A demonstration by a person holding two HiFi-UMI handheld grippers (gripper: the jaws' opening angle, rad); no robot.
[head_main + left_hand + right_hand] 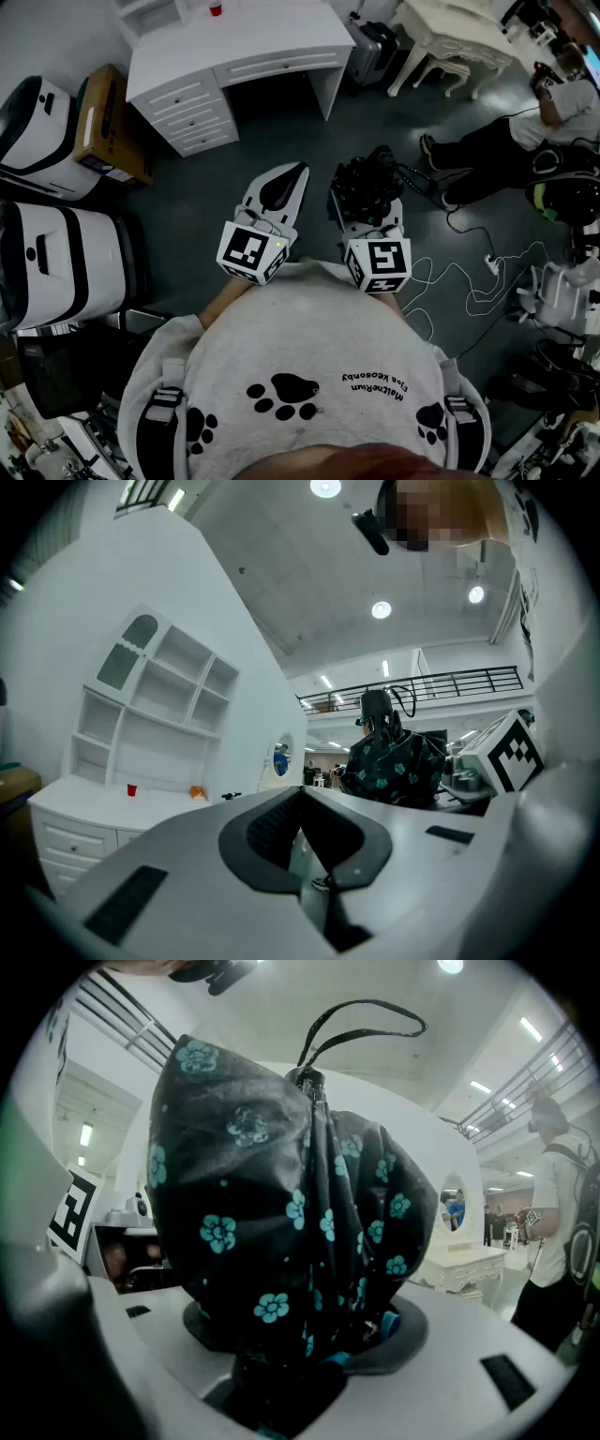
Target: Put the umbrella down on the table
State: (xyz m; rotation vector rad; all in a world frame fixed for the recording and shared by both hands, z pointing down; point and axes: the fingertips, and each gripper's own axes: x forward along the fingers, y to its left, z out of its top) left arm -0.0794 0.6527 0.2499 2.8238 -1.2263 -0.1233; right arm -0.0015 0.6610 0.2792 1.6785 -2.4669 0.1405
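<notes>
Umbrella (366, 183), folded into a black bundle with teal flowers, is pinched at its lower end by the jaws of the right gripper (367, 211). It is held off the floor in front of the person's chest, well apart from the white desk (234, 56) at 11 o'clock in the head view

Across the head view from the left, two white-and-black machines (56, 253) fill 9 o'clock. A cardboard box (105, 127) stands at 10 o'clock, just beside the desk's left end. The left gripper (286, 183) sits at centre, just beside the umbrella, with its jaws pressed together at the tips and nothing between them. Loose cables (469, 272) lie at 3 to 4 o'clock, and a seated person (506, 136) is at 2 o'clock

Only the left gripper view shows the full height of the shelf unit (155, 705) on the desk at 9 o'clock, with a red cup (131, 789) below it. Only the right gripper view shows the umbrella's strap loop (366, 1016) at 12 o'clock and a standing person (558, 1213) at 3 o'clock, beside a white dressing table (469, 1265)

Open dark floor (244, 150) runs from the gripper tips to the desk's front edge, while the machines and cables hem in both sides
</notes>
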